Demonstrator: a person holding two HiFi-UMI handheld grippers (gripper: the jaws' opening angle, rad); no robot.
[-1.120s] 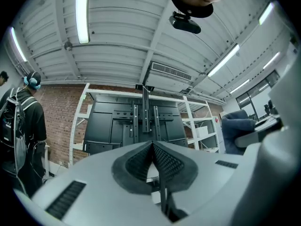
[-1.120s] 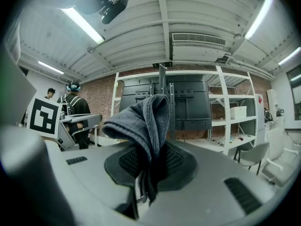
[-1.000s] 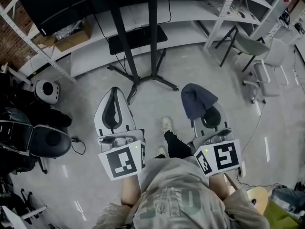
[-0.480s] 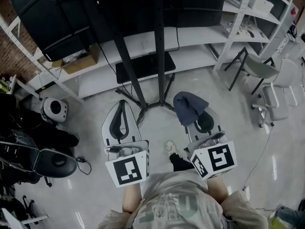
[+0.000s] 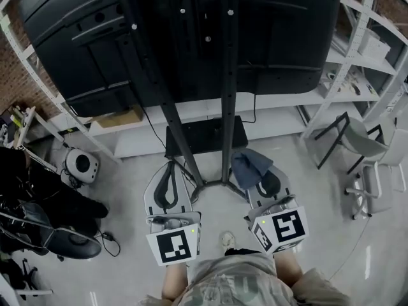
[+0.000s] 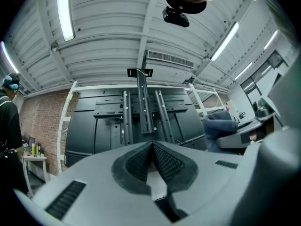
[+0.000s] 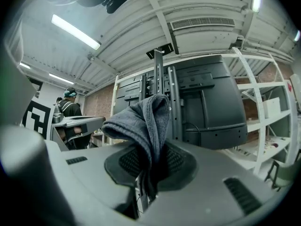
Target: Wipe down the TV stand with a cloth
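Note:
A black TV stand (image 5: 226,75) rises in front of me, two upright posts carrying the backs of large dark screens, with a small black shelf (image 5: 205,134) low down. My right gripper (image 5: 259,174) is shut on a grey-blue cloth (image 5: 248,166), which bunches over its jaws (image 7: 143,126) just right of the posts. My left gripper (image 5: 167,185) is shut with nothing in it, its pads pressed together (image 6: 153,157), left of the stand's foot. Both point at the stand (image 6: 141,107).
White metal shelving (image 5: 357,56) runs behind the stand and to the right. A folding chair (image 5: 347,139) stands at right. A round white appliance (image 5: 81,164) and dark bags (image 5: 44,196) lie at left. A person stands off to the left (image 6: 8,126).
The view has tilted up and closed in on the stand: the screens now fill the top. Both grippers came nearer the posts, the cloth still held in the right one.

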